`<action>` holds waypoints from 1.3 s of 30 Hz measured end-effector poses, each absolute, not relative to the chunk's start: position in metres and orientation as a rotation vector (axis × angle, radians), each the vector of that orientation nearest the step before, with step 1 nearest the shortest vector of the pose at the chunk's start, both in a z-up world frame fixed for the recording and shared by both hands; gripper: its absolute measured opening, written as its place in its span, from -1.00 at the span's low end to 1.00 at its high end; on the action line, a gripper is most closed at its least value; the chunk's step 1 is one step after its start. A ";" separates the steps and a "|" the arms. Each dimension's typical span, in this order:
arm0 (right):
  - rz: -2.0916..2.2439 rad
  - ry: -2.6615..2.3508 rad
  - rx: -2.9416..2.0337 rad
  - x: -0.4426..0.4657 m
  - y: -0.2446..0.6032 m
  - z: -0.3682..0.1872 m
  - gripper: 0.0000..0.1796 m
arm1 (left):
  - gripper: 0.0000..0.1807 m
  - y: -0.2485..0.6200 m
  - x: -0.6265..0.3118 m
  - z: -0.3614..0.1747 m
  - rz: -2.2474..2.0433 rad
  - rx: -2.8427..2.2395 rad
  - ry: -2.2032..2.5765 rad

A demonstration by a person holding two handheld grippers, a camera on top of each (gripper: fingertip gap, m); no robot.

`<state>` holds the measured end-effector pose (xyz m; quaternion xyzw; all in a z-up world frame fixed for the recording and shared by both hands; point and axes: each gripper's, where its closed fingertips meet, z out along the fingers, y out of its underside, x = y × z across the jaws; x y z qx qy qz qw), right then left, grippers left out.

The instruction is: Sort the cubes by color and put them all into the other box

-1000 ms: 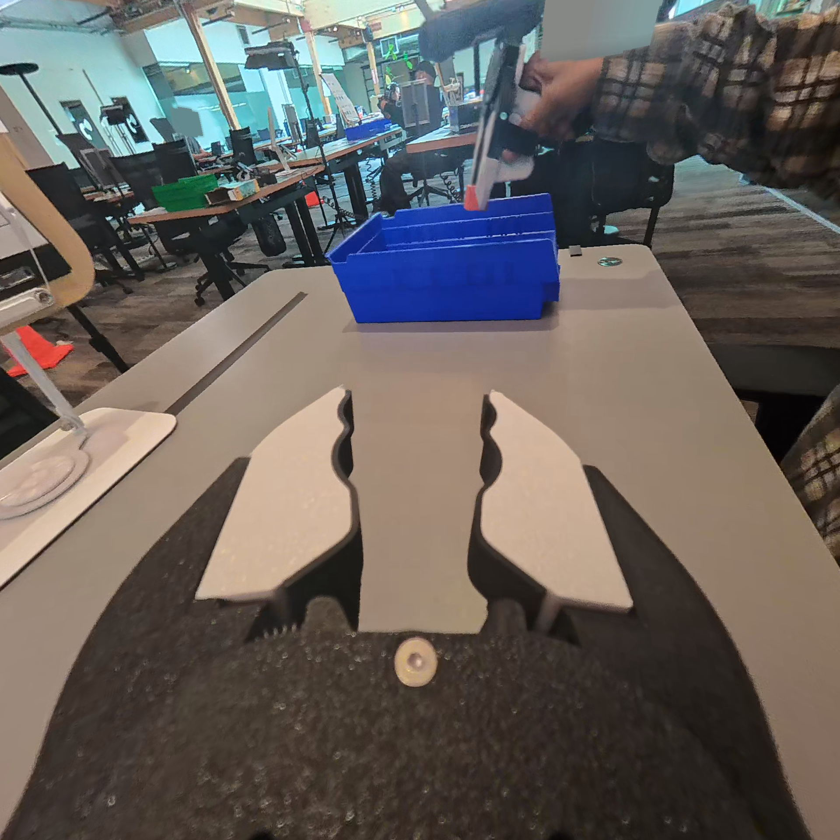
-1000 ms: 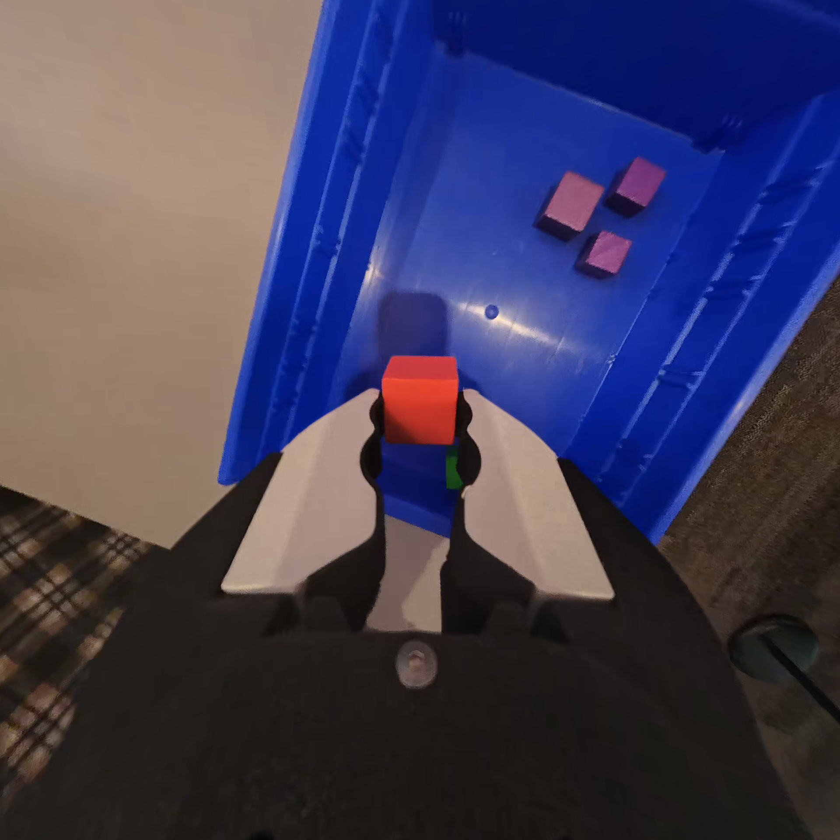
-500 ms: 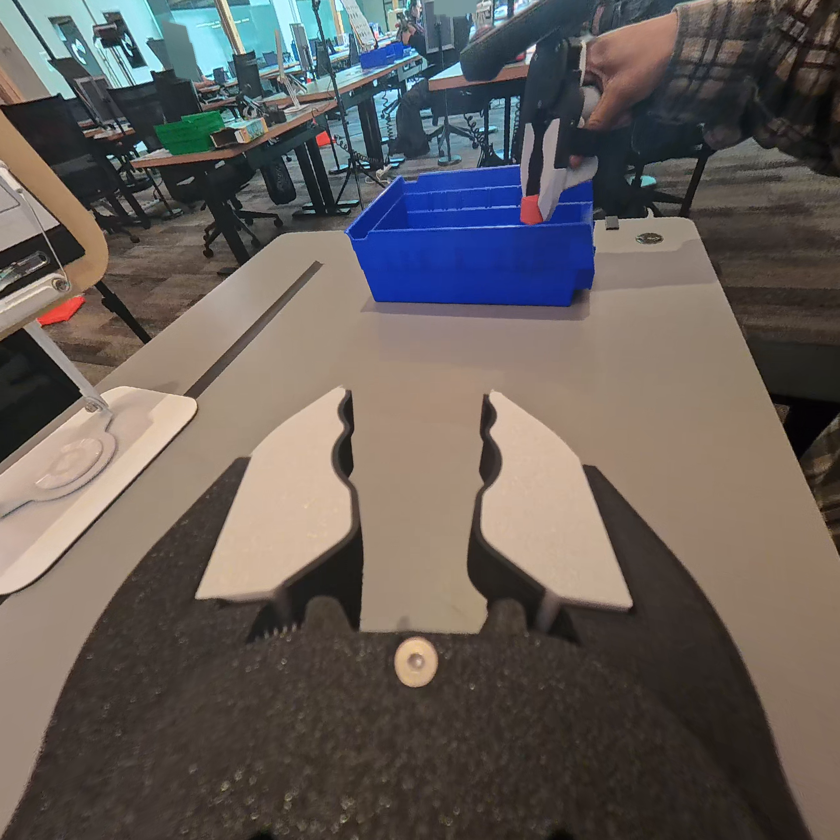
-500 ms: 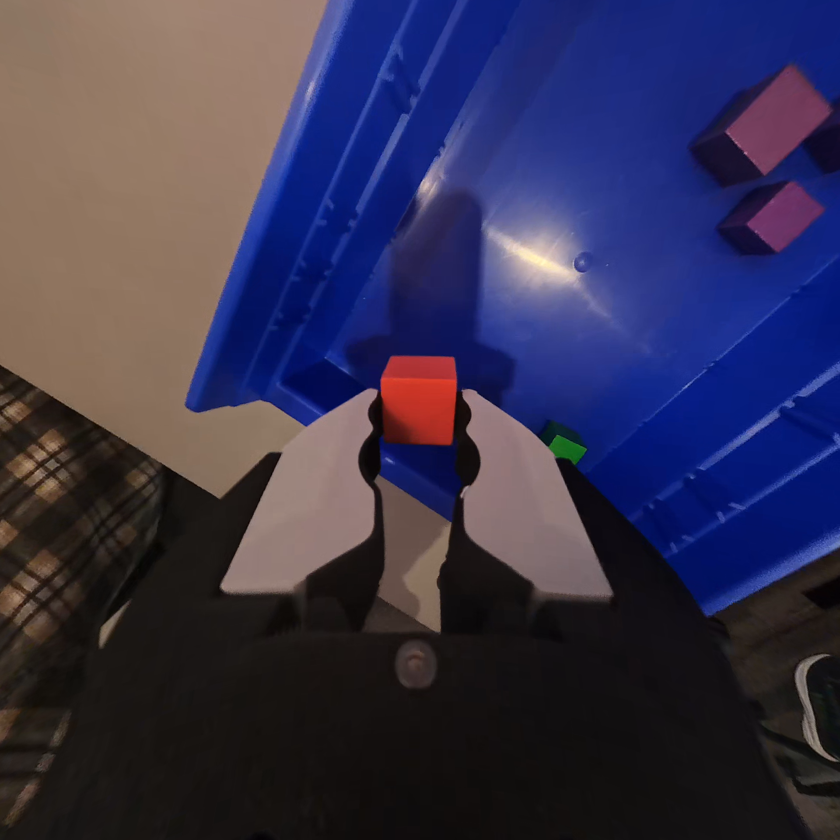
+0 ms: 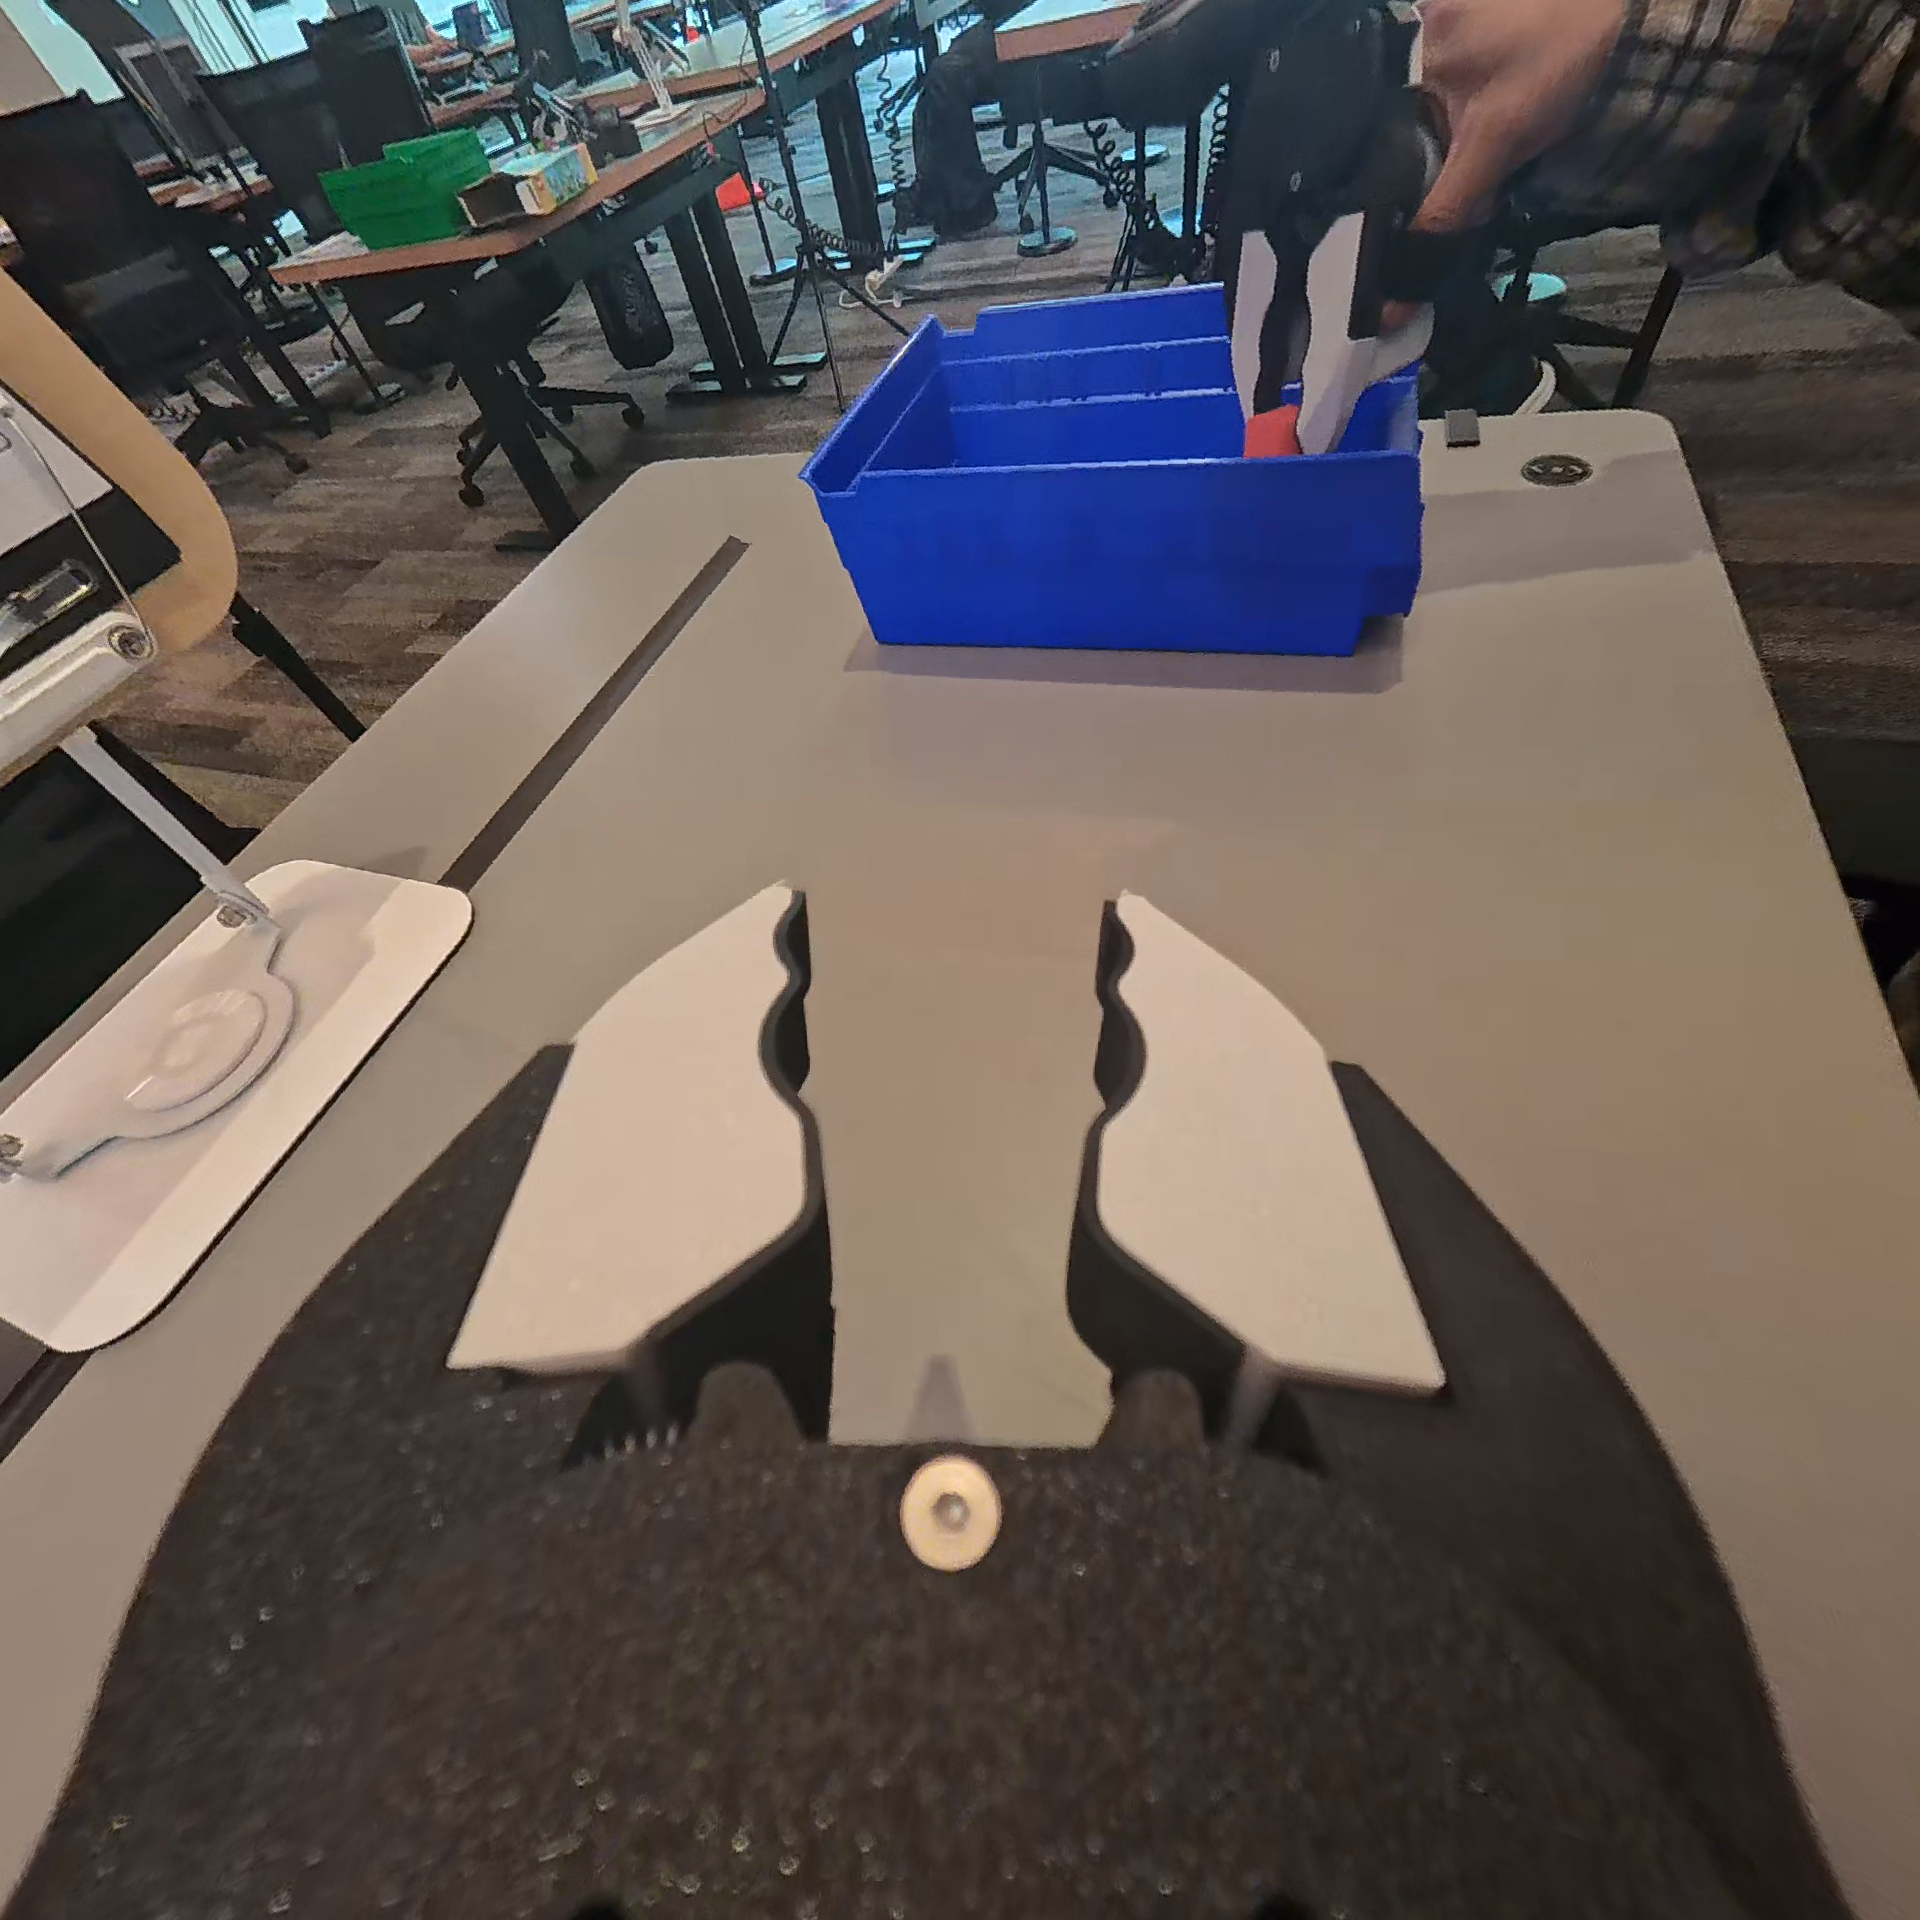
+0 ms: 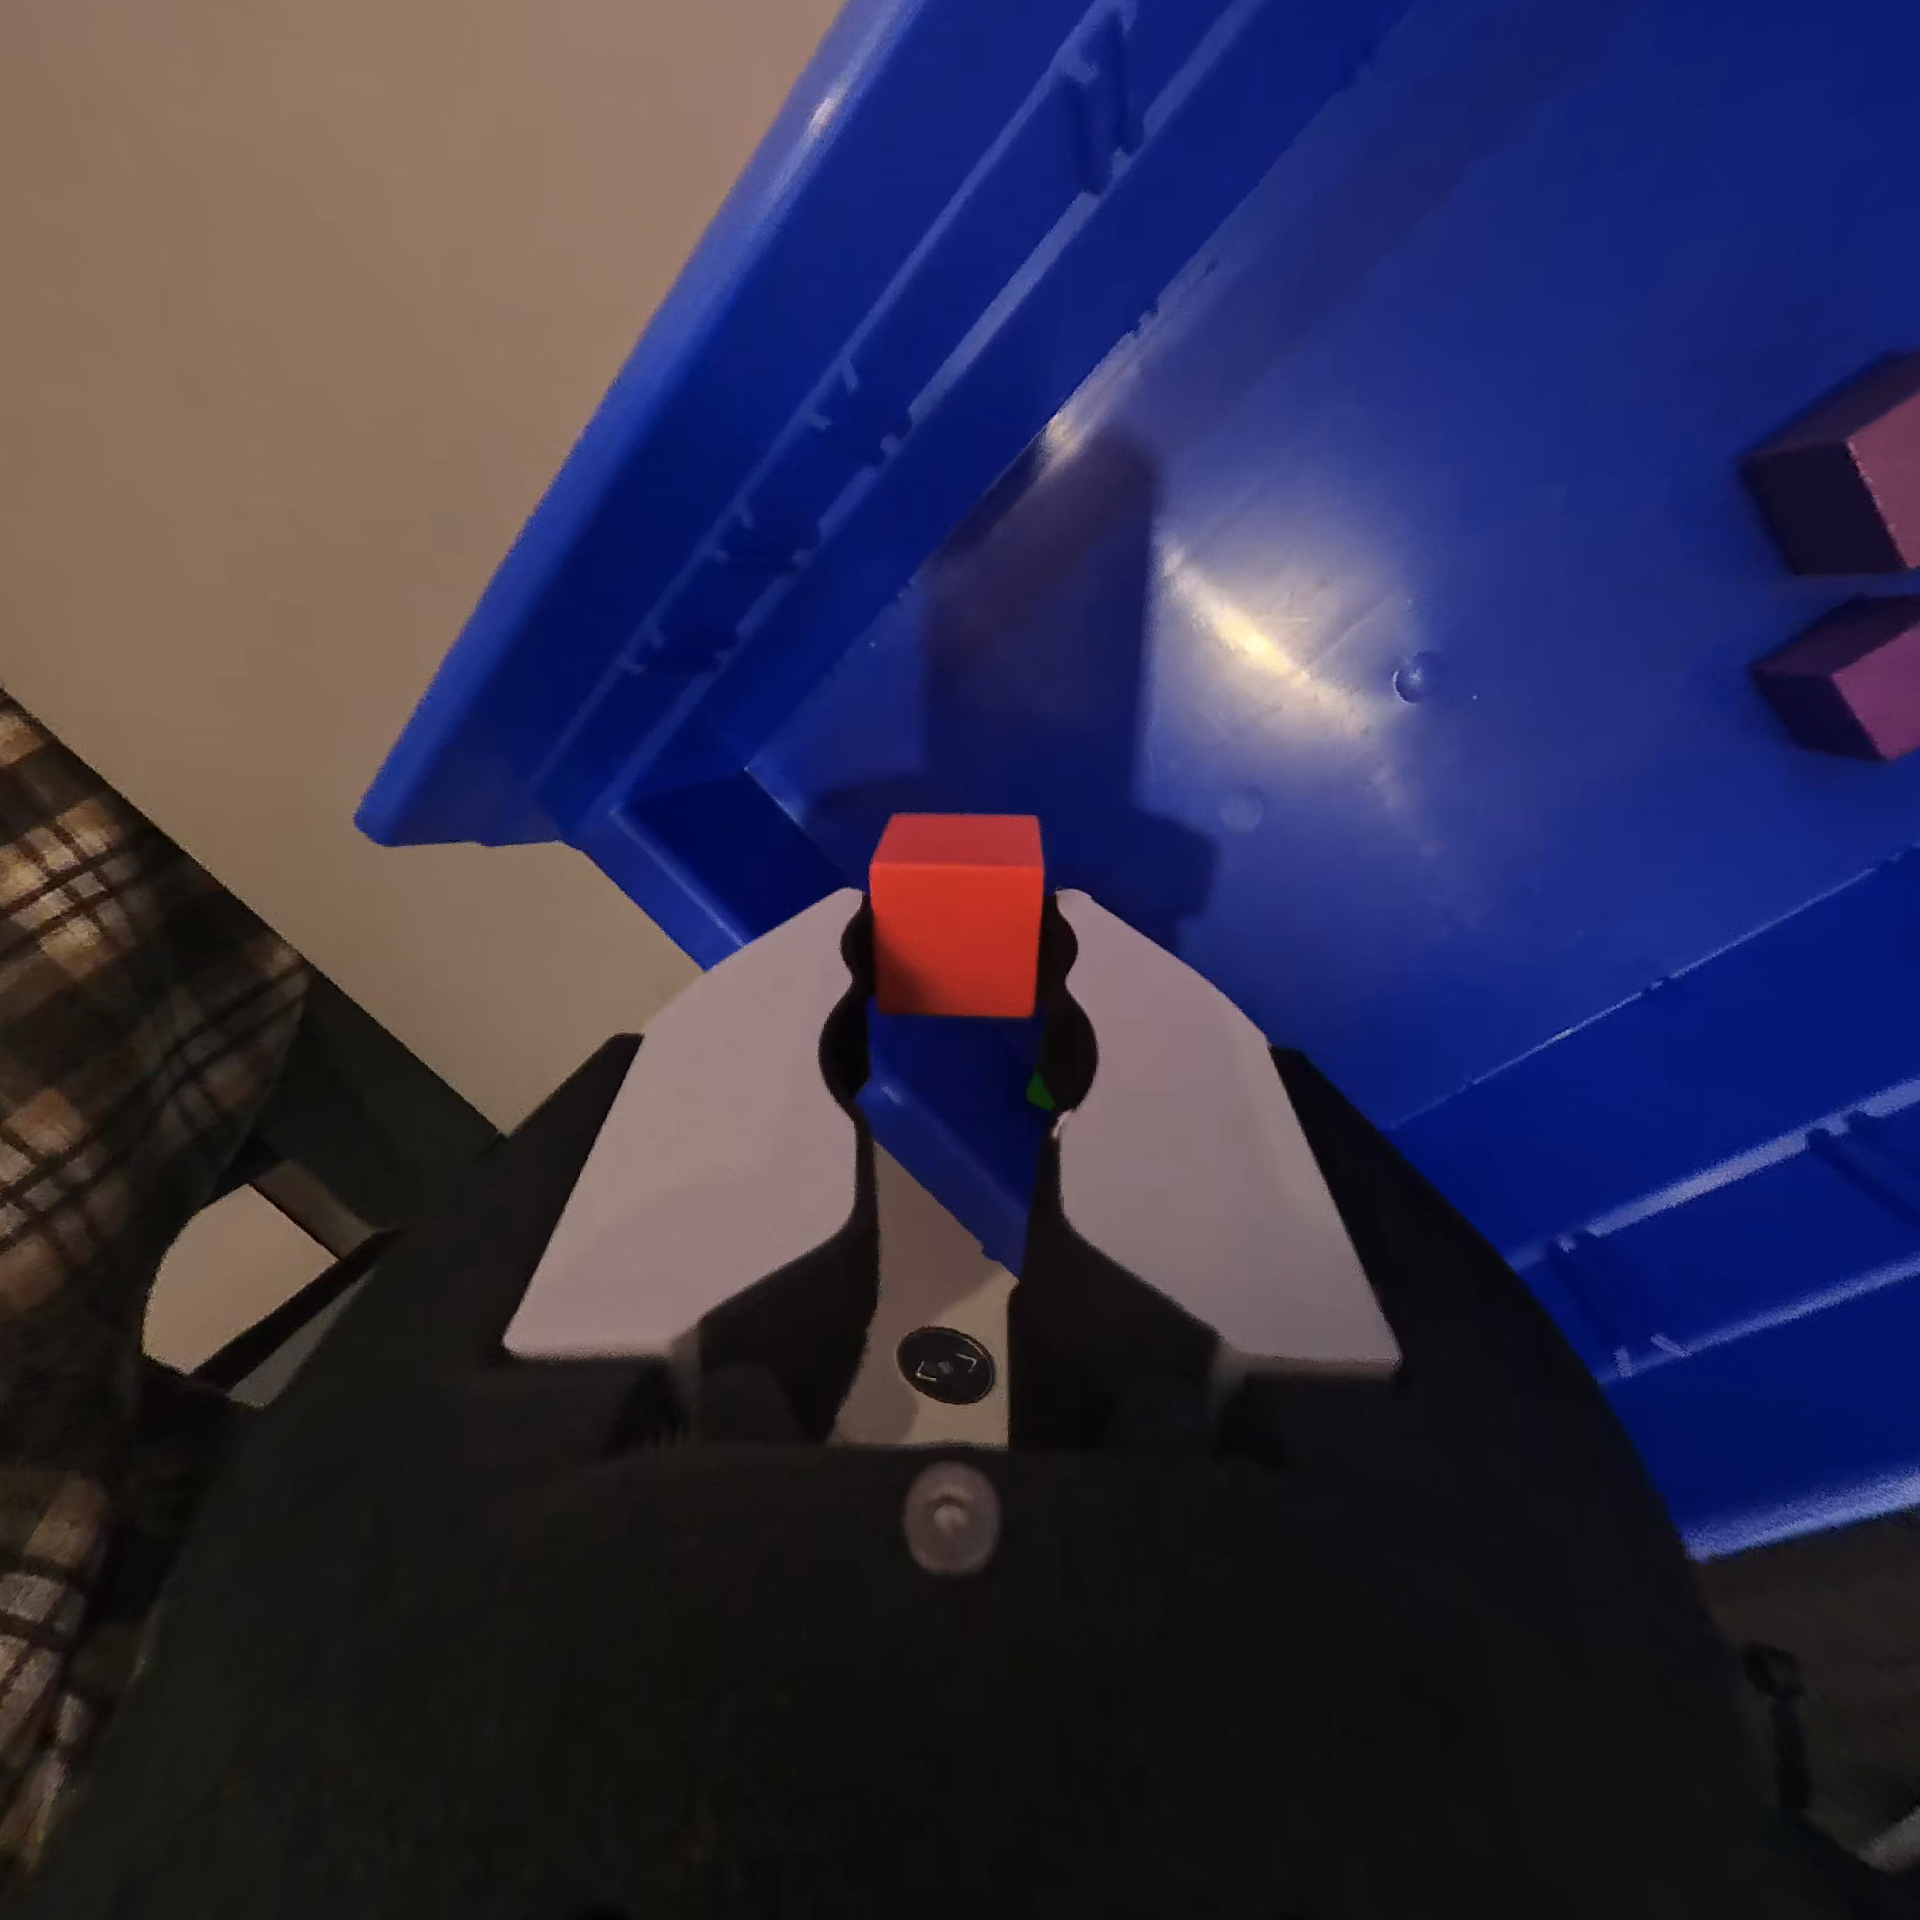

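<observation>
My right gripper (image 6: 956,914) is shut on a red cube (image 6: 956,920) and holds it low inside the near corner of a blue box (image 6: 1351,520). Two purple cubes (image 6: 1860,681) lie on the box floor at the right edge. A sliver of a green cube (image 6: 1039,1091) shows behind my right finger. In the left wrist view the blue boxes (image 5: 1122,551) stand at the table's far end, with the right gripper (image 5: 1283,431) and red cube (image 5: 1273,431) dipped into the right end. My left gripper (image 5: 951,914) is open and empty, low over the grey table.
A white stand base (image 5: 208,1091) sits on the table at the left, beside a dark seam (image 5: 603,707). A person's plaid sleeve (image 5: 1714,135) reaches in from the upper right. Desks and office chairs (image 5: 468,270) fill the room beyond the table.
My right gripper has gone down deeper into the blue box with the red cube, toward its near corner. The left gripper has pulled back and tilted, still open.
</observation>
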<state>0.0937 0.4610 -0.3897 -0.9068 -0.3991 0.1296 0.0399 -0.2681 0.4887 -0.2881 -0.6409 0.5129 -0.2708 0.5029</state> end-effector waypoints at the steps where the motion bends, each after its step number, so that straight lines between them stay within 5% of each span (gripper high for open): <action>1: 0.405 -1.239 -2.777 0.093 0.461 -0.391 -0.67 | -0.42 0.490 -0.267 -0.289 -0.654 -1.554 1.239; 20: 0.358 -1.839 -2.457 0.071 0.461 -0.411 -0.61 | -0.40 0.507 -0.257 -0.315 -0.684 -1.606 1.263; 30: 0.286 -1.136 -2.063 0.064 0.518 -0.211 -0.01 | -0.40 0.494 -0.283 -0.310 -0.719 -1.554 1.196; 35: 0.443 -0.791 -1.722 0.024 0.511 -0.142 0.03 | -0.40 0.484 -0.305 -0.305 -0.731 -1.524 1.140; 39: 0.567 -0.610 -1.613 -0.014 0.505 -0.153 0.03 | -0.40 0.476 -0.323 -0.307 -0.746 -1.522 1.096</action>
